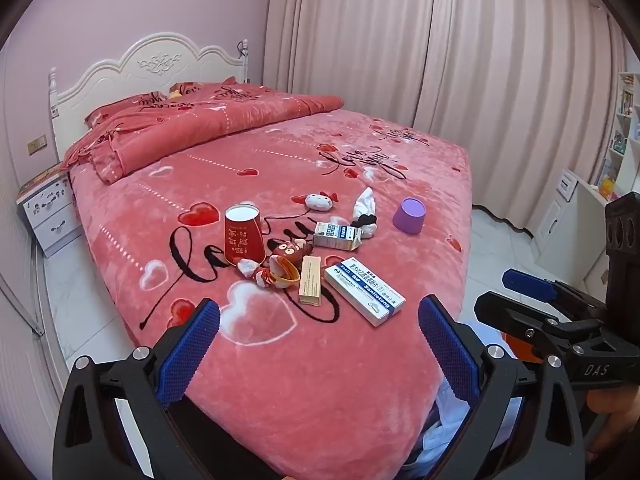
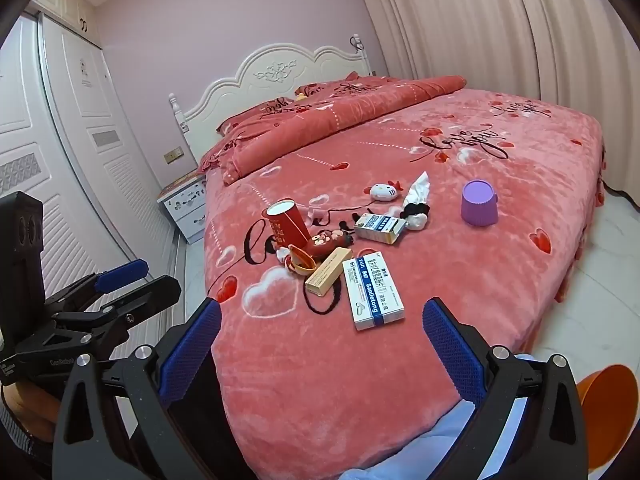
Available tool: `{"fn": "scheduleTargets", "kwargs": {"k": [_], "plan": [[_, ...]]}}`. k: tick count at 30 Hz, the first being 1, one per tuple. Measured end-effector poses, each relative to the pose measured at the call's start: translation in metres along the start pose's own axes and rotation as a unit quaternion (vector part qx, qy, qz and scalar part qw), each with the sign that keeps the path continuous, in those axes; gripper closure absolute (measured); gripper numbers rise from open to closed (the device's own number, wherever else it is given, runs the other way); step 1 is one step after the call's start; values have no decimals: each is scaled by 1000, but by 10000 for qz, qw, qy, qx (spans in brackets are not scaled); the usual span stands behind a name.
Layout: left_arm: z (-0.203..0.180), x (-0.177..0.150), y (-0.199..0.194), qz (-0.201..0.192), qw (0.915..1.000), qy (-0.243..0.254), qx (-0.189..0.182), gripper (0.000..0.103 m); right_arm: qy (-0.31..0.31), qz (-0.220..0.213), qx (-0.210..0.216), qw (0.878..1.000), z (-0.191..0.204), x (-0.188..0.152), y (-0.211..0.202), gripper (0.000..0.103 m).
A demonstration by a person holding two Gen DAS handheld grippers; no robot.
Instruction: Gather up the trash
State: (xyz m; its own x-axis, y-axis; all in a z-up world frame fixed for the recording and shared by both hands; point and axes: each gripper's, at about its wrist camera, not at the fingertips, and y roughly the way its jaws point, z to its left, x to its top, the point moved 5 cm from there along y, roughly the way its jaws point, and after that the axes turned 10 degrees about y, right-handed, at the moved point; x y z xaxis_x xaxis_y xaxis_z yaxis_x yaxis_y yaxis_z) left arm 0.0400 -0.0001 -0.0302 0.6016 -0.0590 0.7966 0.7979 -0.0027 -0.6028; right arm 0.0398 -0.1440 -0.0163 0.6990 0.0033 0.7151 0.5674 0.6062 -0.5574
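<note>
Both the left hand-held gripper (image 1: 319, 326) and right hand-held gripper (image 2: 322, 330) hang with jaws apart, empty, short of the bed (image 2: 500, 280); collection unstarted; next, reach the nearest medicine box (image 2: 373, 290) before the red cup (image 2: 286, 220) beyond.
</note>
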Motion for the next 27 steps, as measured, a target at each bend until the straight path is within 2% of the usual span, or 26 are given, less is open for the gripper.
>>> {"fn": "scheduleTargets", "kwargs": {"k": [27], "plan": [[0,-6,3,51,10000,52,9,6,16,34,-10,10000,0,-1,2,5]]}}
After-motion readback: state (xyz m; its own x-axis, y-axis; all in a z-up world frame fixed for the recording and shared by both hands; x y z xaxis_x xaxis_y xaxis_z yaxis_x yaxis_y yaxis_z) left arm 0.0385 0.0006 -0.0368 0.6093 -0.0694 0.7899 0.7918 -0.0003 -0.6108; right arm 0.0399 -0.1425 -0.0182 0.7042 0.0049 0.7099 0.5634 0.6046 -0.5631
